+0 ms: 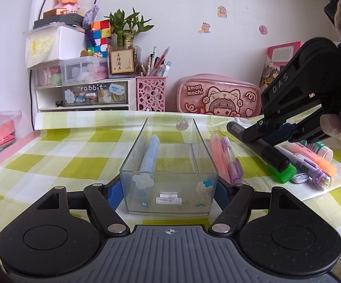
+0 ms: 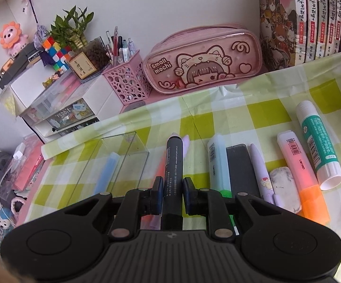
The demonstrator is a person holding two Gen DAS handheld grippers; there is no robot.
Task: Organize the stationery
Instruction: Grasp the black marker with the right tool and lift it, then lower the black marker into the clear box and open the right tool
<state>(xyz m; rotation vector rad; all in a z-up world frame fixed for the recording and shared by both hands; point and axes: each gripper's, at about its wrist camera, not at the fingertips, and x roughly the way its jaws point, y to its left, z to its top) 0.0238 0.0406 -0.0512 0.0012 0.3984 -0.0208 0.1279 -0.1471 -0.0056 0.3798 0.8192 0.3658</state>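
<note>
A clear plastic box (image 1: 168, 172) stands on the green checked cloth, and my left gripper (image 1: 168, 195) is shut on its near end, one blue pad against each side wall. A light blue pen (image 1: 150, 153) lies inside the box along its left wall. To the right of the box, my right gripper (image 2: 173, 195) is shut on a black marker (image 2: 174, 162), held just above the loose stationery and pointing away. The left wrist view shows that gripper (image 1: 271, 134) with the black marker (image 1: 257, 145) slanting over a green highlighter (image 1: 283, 172).
Loose on the cloth at right lie a pale green highlighter (image 2: 218, 162), a black case (image 2: 241, 169), a lilac pen (image 2: 262, 172), a white eraser (image 2: 283, 188), an orange-capped highlighter (image 2: 300, 169) and a glue stick (image 2: 316, 141). A pink pencil case (image 2: 205, 59) and pink pen holder (image 2: 128, 82) stand behind.
</note>
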